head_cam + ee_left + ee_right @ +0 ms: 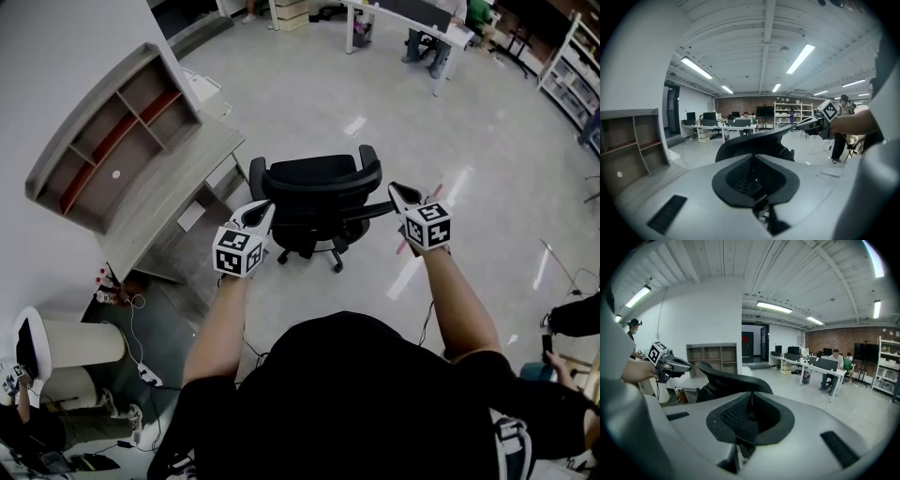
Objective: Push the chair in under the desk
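A black office chair point(319, 199) stands on the floor a little right of the grey wooden desk point(173, 192), its backrest toward me. My left gripper point(265, 212) is shut and empty at the backrest's left edge. My right gripper point(396, 193), also shut and empty, is at its right side. I cannot tell whether either touches the chair. In the left gripper view the shut jaws point(752, 156) point at the curved backrest top point(754, 139), with the right gripper point(808, 123) beyond. In the right gripper view the shut jaws point(750, 397) face the backrest point(733, 380) and the left gripper point(677, 364).
A shelf hutch point(108, 141) sits on the desk by the wall. A white cylinder point(80, 342) and a power strip with cables point(150, 375) lie at the lower left. People sit at white desks point(427, 28) far off. Shelving point(572, 66) stands at the right.
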A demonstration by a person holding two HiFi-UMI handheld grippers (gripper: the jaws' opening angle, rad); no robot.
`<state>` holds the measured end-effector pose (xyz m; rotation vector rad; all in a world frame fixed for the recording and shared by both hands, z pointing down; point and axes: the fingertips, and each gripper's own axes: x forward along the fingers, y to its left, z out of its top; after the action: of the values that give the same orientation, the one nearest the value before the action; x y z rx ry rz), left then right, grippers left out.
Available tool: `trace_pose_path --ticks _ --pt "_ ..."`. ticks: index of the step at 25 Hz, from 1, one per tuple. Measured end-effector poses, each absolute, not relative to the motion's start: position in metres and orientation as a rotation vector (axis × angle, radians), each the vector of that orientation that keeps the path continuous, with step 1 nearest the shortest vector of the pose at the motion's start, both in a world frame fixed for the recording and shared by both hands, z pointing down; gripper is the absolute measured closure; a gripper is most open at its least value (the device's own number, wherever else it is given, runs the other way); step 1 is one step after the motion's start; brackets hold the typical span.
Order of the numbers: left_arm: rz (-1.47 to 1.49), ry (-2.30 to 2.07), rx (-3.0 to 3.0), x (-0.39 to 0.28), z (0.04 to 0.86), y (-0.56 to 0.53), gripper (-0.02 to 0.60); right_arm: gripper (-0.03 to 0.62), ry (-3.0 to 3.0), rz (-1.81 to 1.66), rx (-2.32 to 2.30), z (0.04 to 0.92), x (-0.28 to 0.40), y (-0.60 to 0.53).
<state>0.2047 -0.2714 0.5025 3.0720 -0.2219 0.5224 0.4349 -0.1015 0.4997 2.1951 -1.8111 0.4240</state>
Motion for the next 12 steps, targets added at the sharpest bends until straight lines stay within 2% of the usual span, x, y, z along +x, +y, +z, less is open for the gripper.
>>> trace_pose_path --ticks 7,12 --pt "0.752 -0.115 3.110 0.210 0.543 -0.272 0.557 0.499 -1.851 0.499 1.997 0.547 0.429 -0.108" --pt "0.937 -0.018 3.143 0.218 0.571 -0.269 0.486 0.444 -1.879 0.510 1.835 0.578 0.424 -0.113"
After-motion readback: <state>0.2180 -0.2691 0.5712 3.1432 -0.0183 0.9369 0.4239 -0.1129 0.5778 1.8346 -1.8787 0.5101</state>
